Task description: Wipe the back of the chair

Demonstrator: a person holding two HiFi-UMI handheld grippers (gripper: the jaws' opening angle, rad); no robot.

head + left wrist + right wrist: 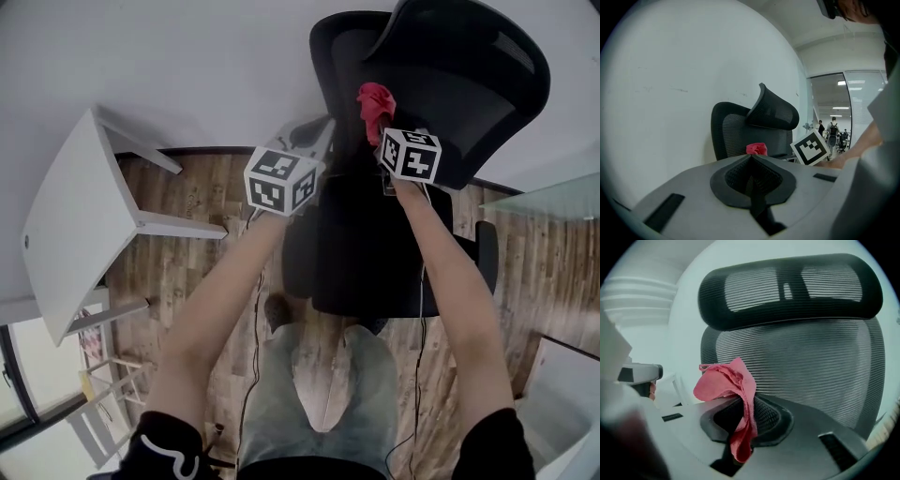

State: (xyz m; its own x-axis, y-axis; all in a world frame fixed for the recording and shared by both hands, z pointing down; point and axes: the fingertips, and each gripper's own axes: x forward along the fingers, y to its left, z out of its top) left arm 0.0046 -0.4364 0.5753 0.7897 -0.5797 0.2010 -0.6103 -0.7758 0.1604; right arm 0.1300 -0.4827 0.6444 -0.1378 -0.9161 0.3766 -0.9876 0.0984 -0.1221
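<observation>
One black office chair stands against the white wall. There is one red cloth and two grippers, each held out on a bare arm.

The right gripper is clamped on the cloth. In its own view the cloth is bunched above the closed jaws of the right gripper and a tail hangs down between them. The chair's mesh back and the one headrest fill the space just behind the cloth, though whether cloth and mesh touch cannot be told.

The left gripper is held beside it. In the left gripper view the jaws of the left gripper are pressed together with nothing between them.

Only the head view shows the chair's seat, the one white table to the left and the wooden floor, but there the marker cubes cover both pairs of jaws. Only the left gripper view takes in the chair from the side, the cloth in front of it, the right gripper's marker cube, and a glass wall with a few people far off.
</observation>
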